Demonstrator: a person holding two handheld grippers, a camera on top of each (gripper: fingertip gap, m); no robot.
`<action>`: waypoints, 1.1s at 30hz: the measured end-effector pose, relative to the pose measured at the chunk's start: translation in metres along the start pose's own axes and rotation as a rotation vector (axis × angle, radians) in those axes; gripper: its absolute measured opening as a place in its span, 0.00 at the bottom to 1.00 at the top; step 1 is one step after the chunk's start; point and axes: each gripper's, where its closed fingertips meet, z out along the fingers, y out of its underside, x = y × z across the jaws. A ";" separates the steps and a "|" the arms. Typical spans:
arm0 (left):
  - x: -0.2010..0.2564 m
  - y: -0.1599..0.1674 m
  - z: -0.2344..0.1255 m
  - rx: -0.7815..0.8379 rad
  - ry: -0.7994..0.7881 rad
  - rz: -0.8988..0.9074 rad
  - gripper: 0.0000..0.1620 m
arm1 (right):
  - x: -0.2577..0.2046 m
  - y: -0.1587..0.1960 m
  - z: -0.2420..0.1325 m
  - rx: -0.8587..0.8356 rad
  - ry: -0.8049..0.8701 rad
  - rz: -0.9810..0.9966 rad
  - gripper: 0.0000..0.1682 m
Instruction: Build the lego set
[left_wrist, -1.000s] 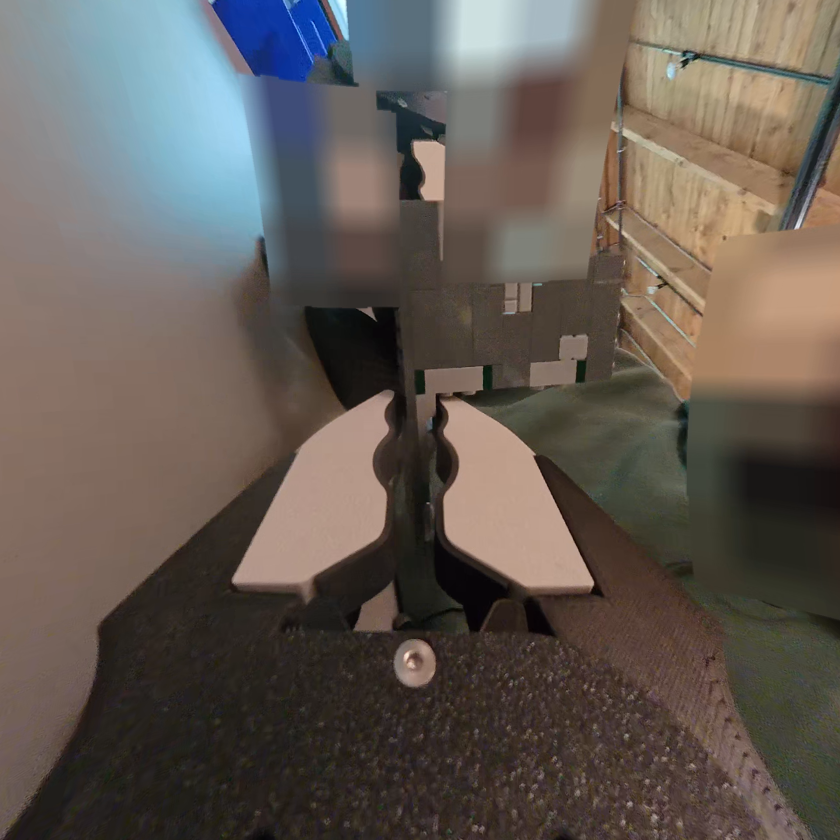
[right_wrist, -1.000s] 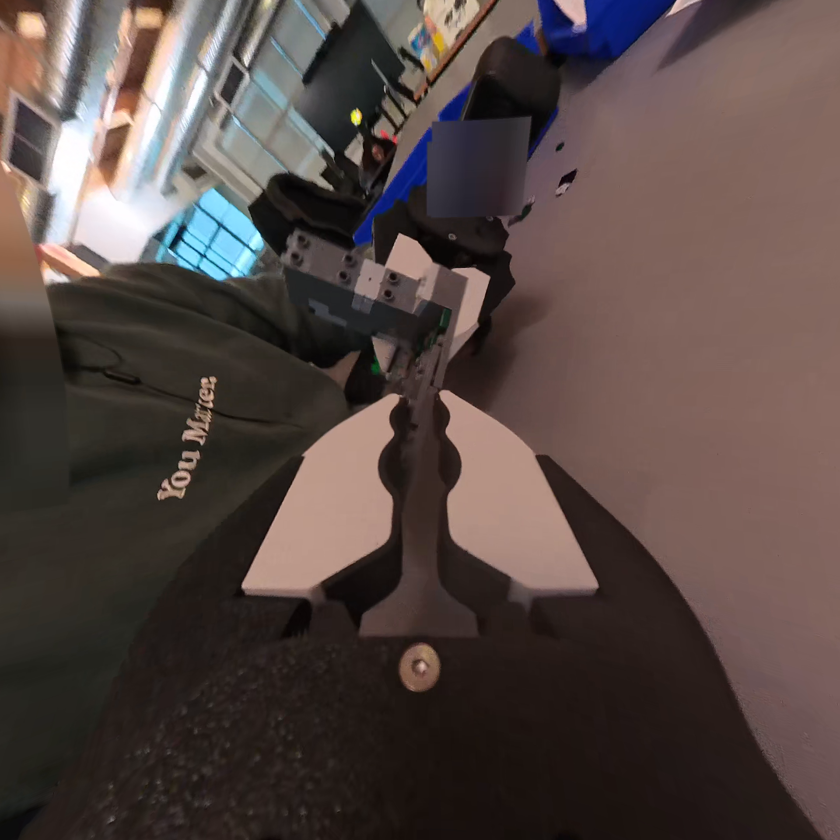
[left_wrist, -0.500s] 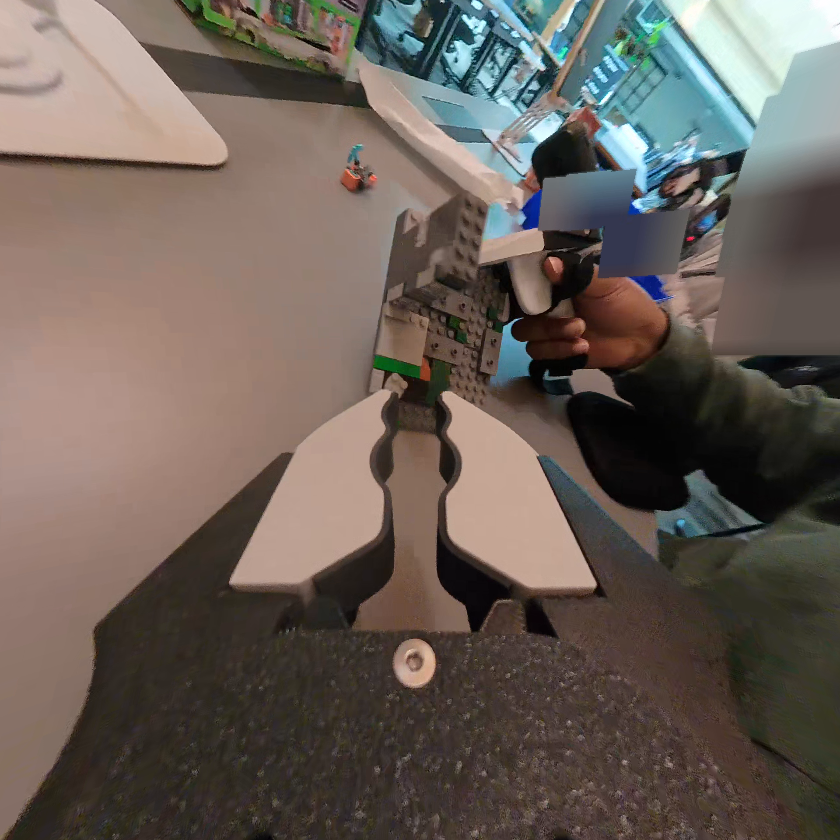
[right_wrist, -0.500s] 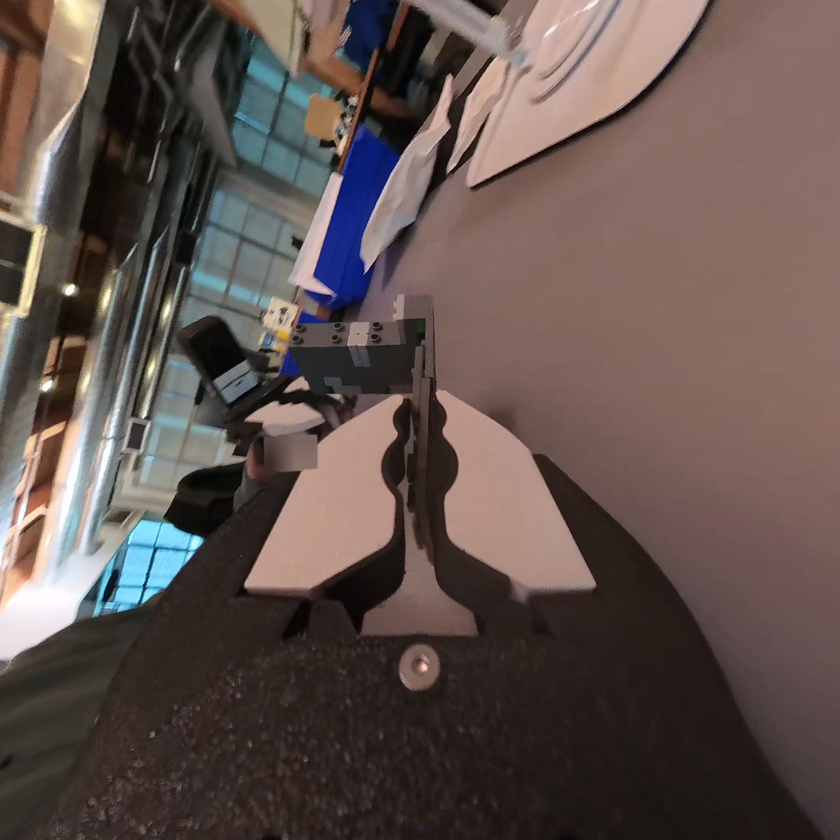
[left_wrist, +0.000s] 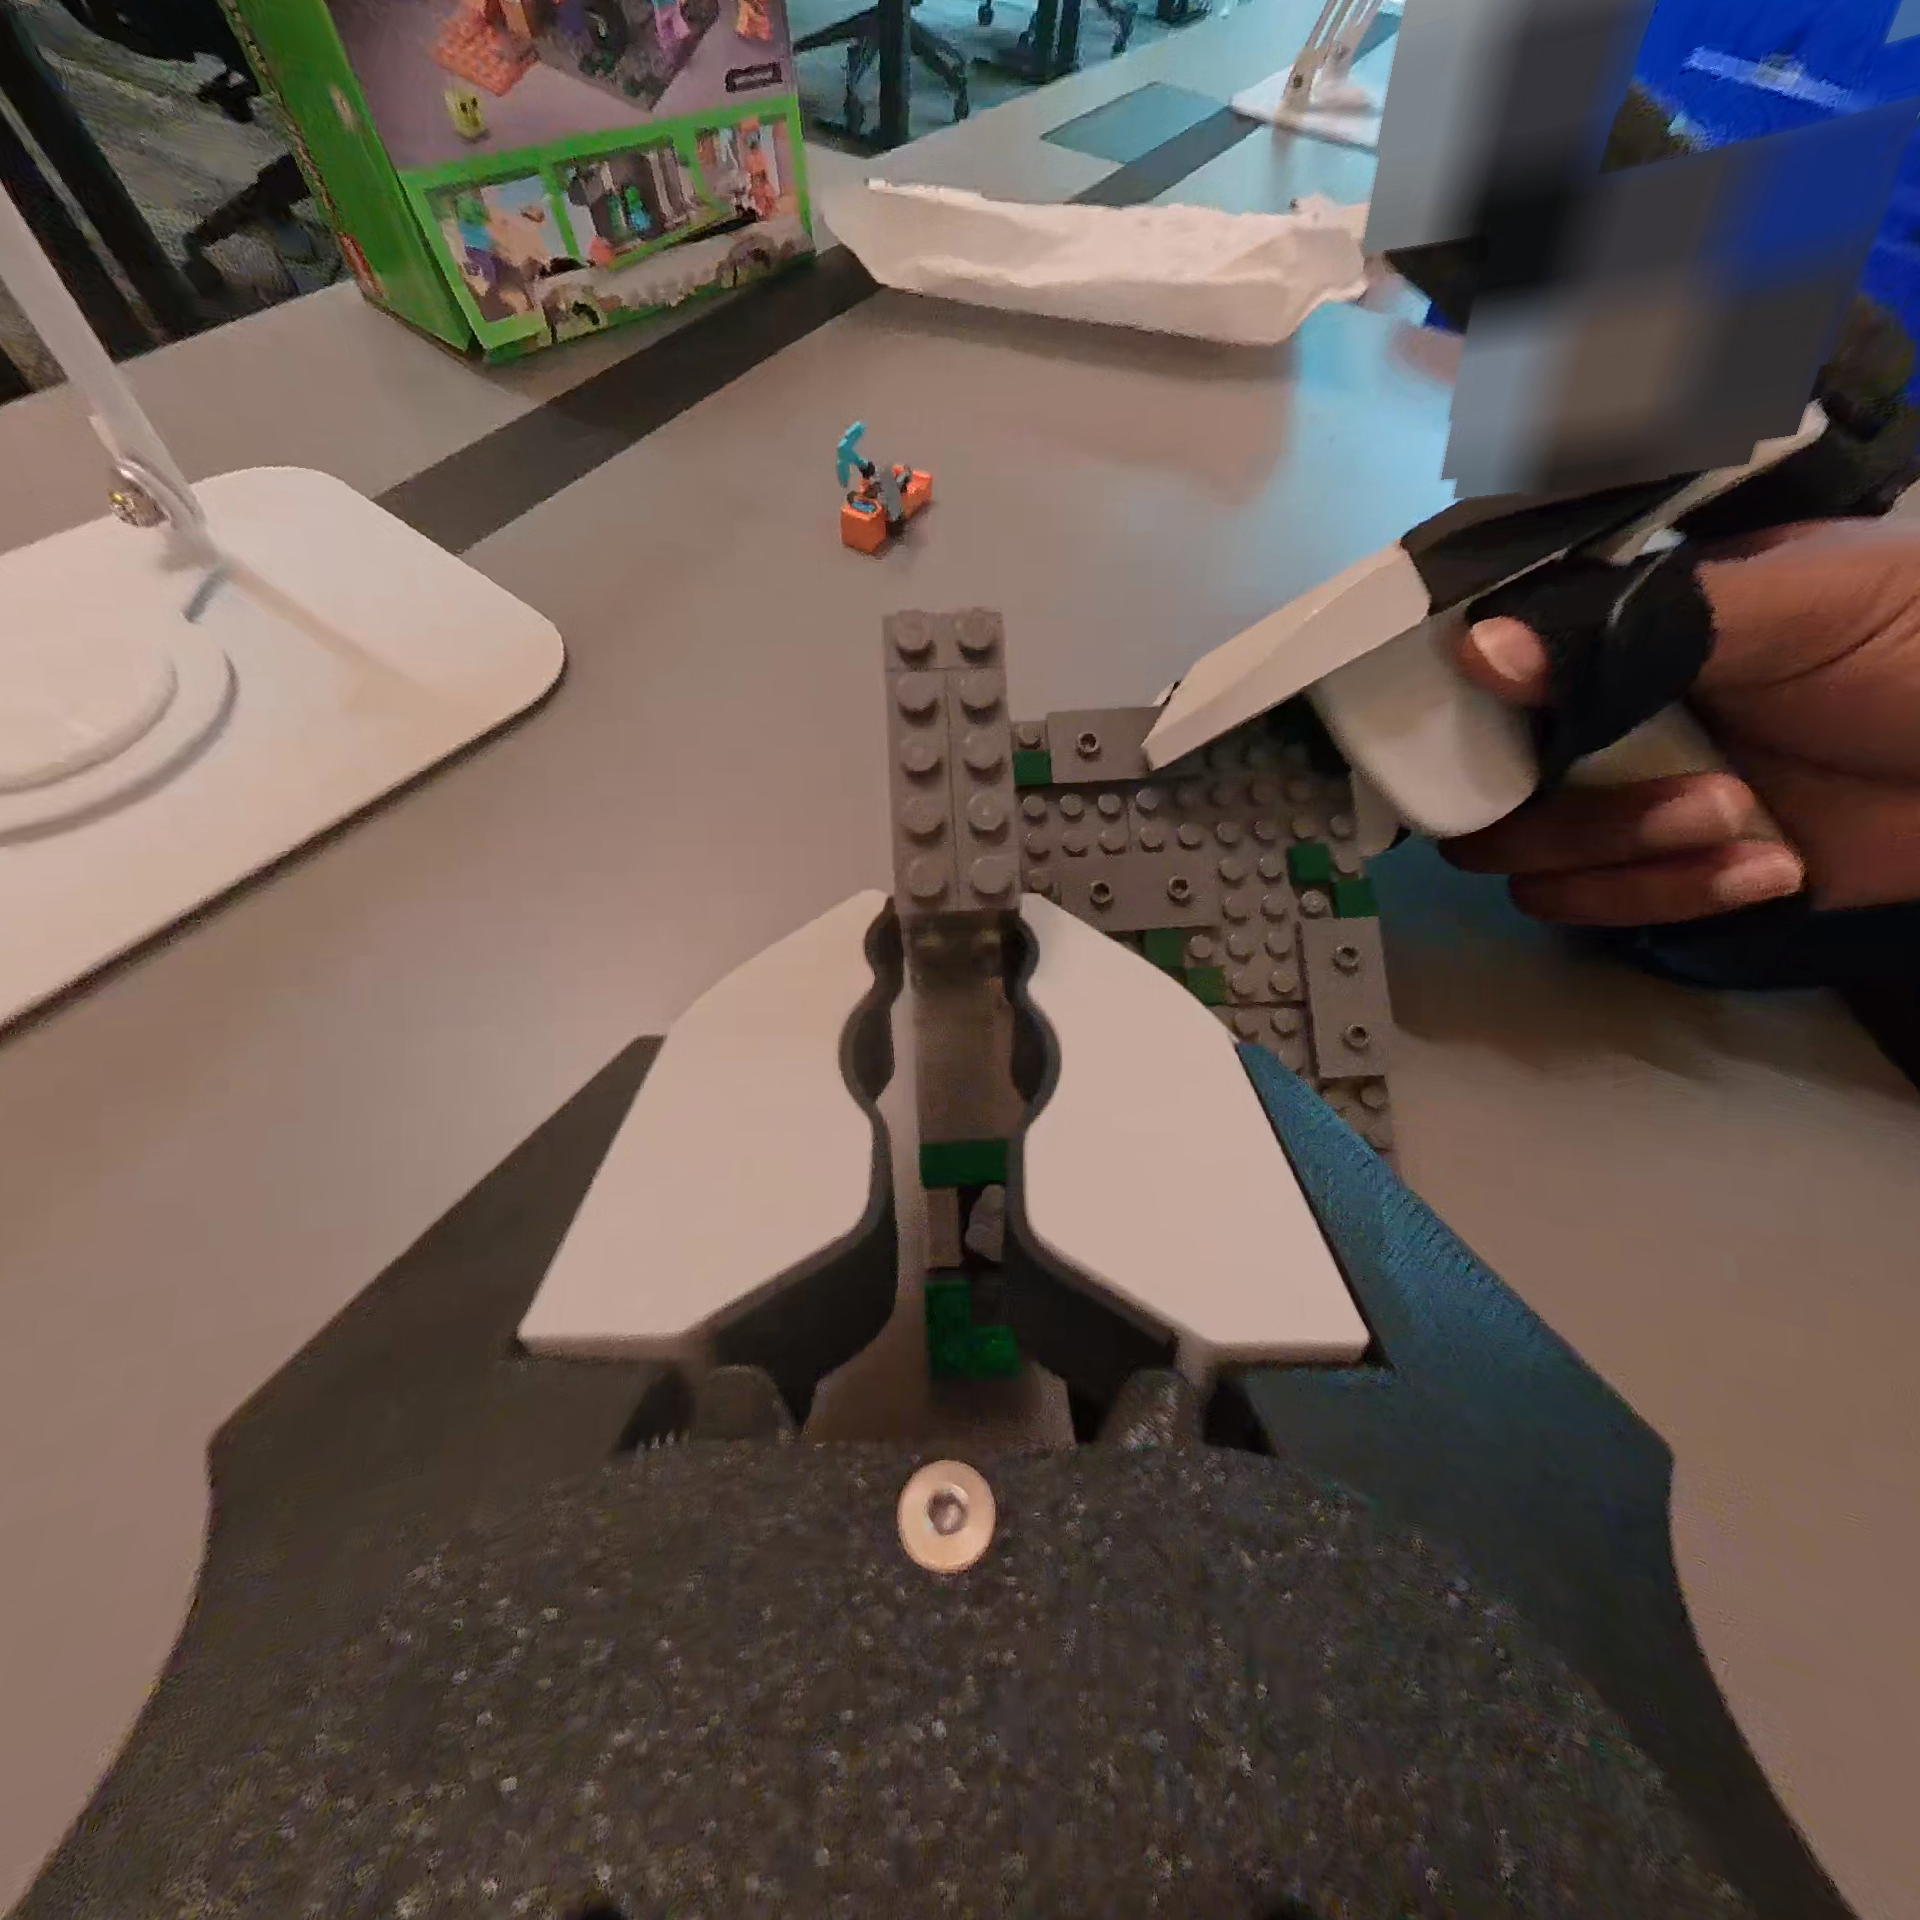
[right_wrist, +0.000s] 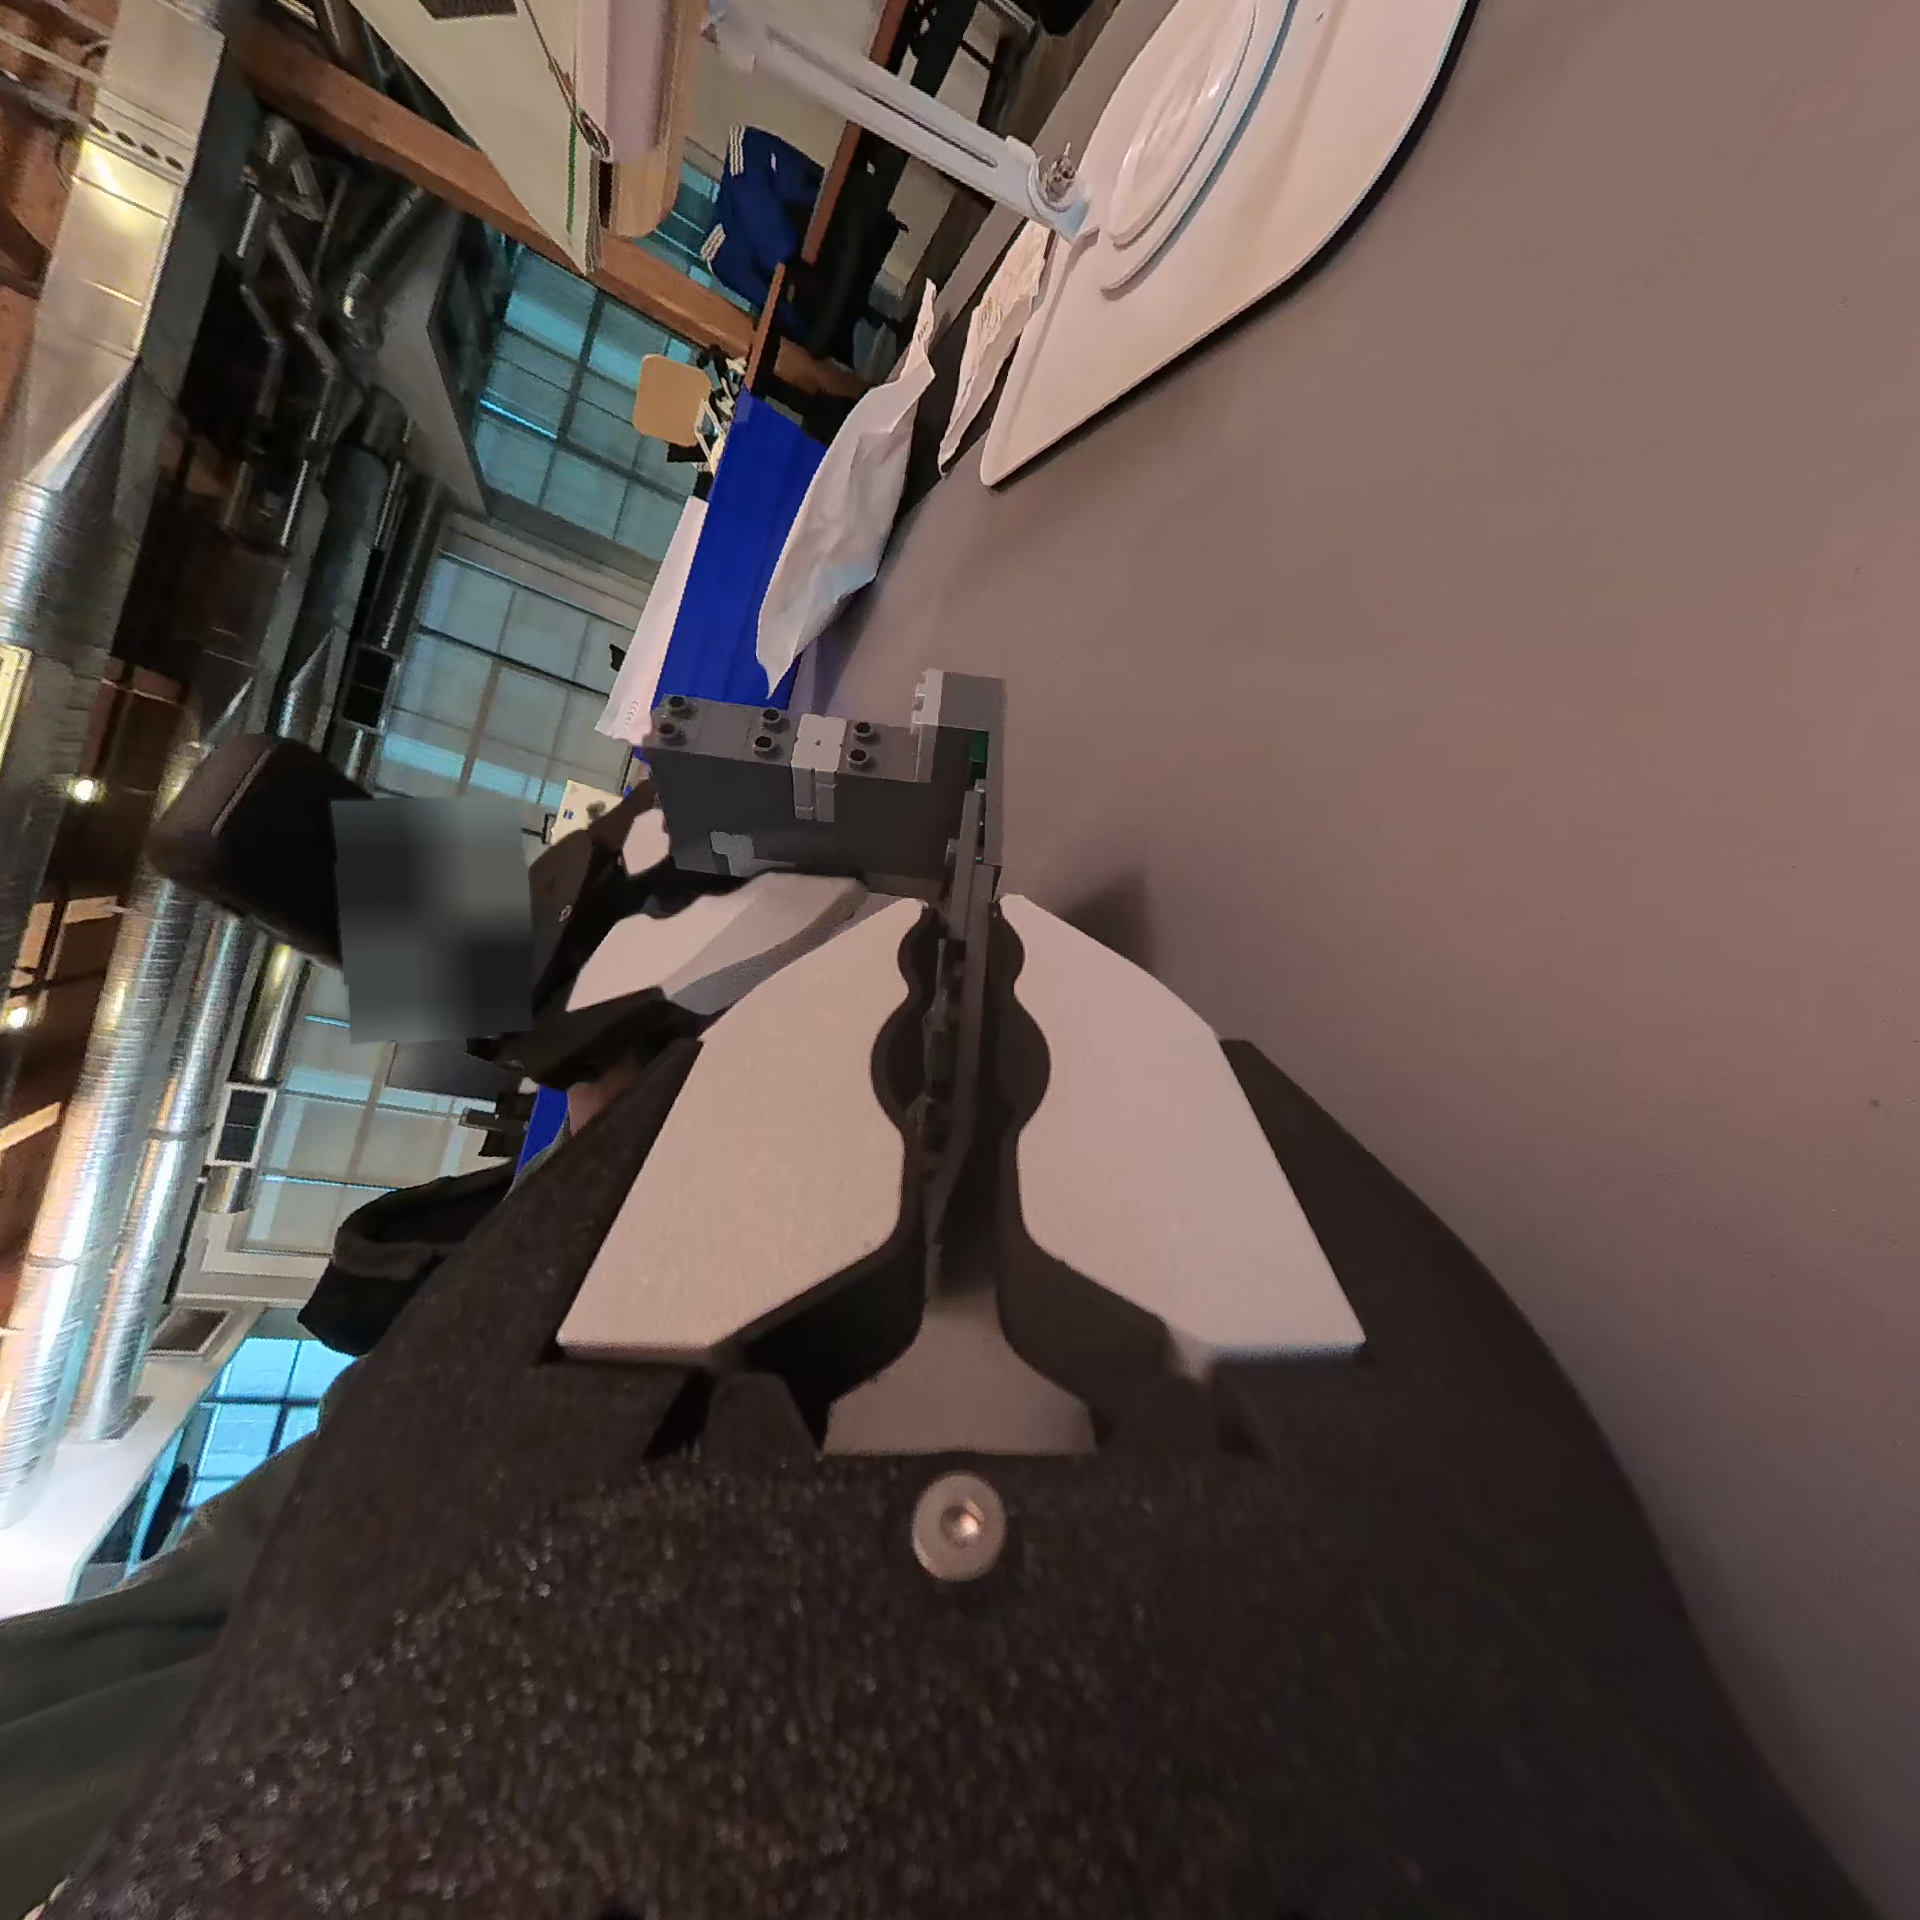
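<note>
Both claws clamp the grey studded lego build (left_wrist: 1174, 831) at the surface's (left_wrist: 312, 1039) centre, left claw (left_wrist: 954, 925) pinching its wall from 6 o'clock, right claw (right_wrist: 961, 914) gripping its baseplate edge from 3 o'clock, likely steadying it.

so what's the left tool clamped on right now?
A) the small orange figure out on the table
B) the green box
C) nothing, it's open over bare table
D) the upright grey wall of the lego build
D: in the left wrist view the left tool is closed on the studded grey wall of the lego build; the orange figure and green box sit far off.
</note>
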 end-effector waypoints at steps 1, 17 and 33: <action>0.000 0.000 0.002 -0.012 0.000 0.019 0.11 | 0.001 -0.001 -0.001 0.006 0.001 -0.001 0.05; -0.006 0.018 0.018 -0.404 0.436 0.279 0.10 | -0.015 -0.025 -0.038 -0.030 0.084 -0.888 0.18; -0.030 -0.003 -0.029 -0.094 0.101 0.124 0.22 | -0.022 -0.007 -0.009 -0.170 0.009 -1.155 0.23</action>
